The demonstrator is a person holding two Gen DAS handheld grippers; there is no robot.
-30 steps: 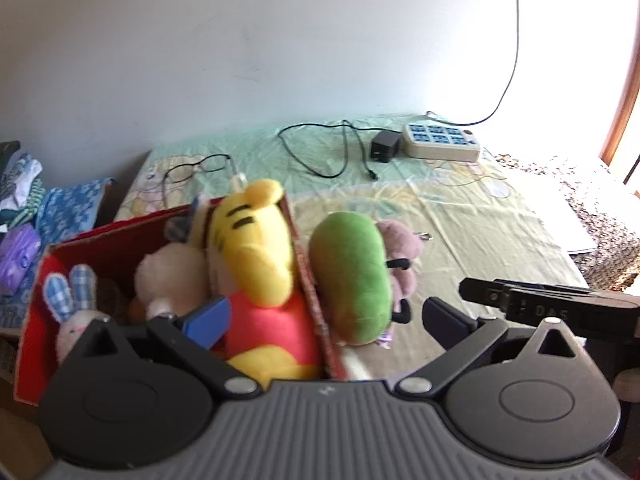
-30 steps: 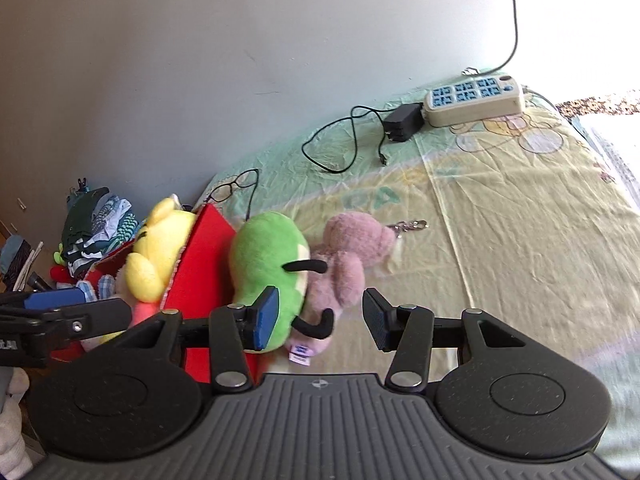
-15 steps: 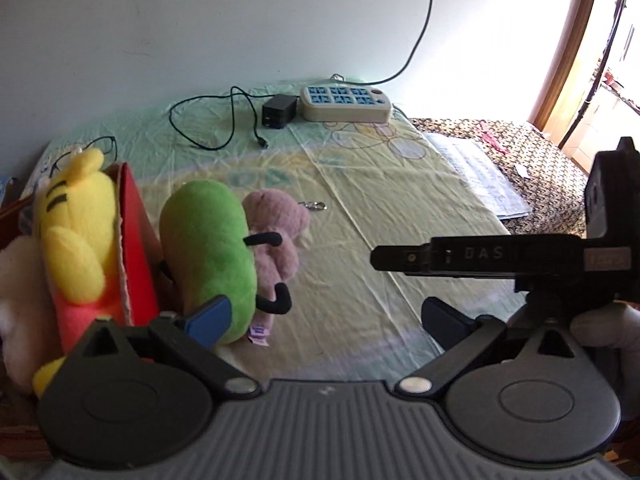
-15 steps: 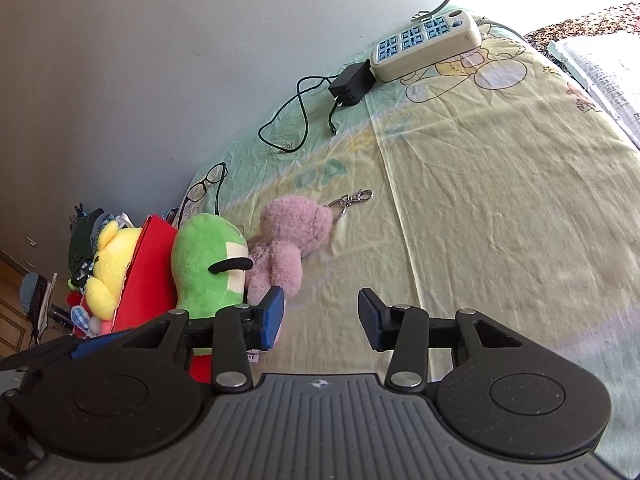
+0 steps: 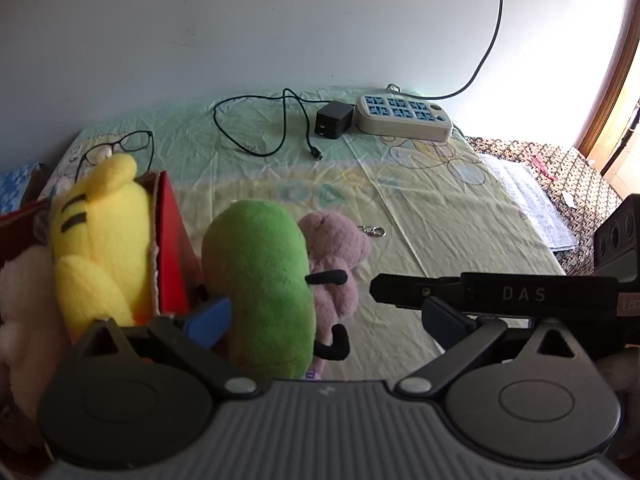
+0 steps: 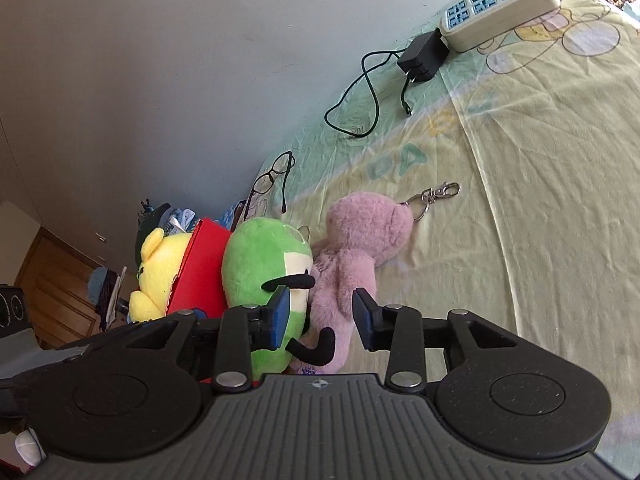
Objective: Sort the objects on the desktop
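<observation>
- Right gripper (image 6: 320, 314): jaws closing, pads not yet pressing; the lower body of the pink plush (image 6: 352, 256) lies between them.
- Left gripper (image 5: 324, 312): jaws spread wide, nothing gripped — the green plush (image 5: 260, 284) stands in front of the gap.
- Green plush lies on the bedsheet (image 6: 540, 200), touching the pink plush and the red box (image 5: 170, 248).
- Red box holds the yellow plush (image 5: 104, 240).
- Farther off — glasses (image 6: 272, 180), charger (image 6: 422, 58), power strip (image 6: 500, 2).

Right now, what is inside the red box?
A yellow plush fills the red box, with a pale plush beside it. The bottom is covered.
</observation>
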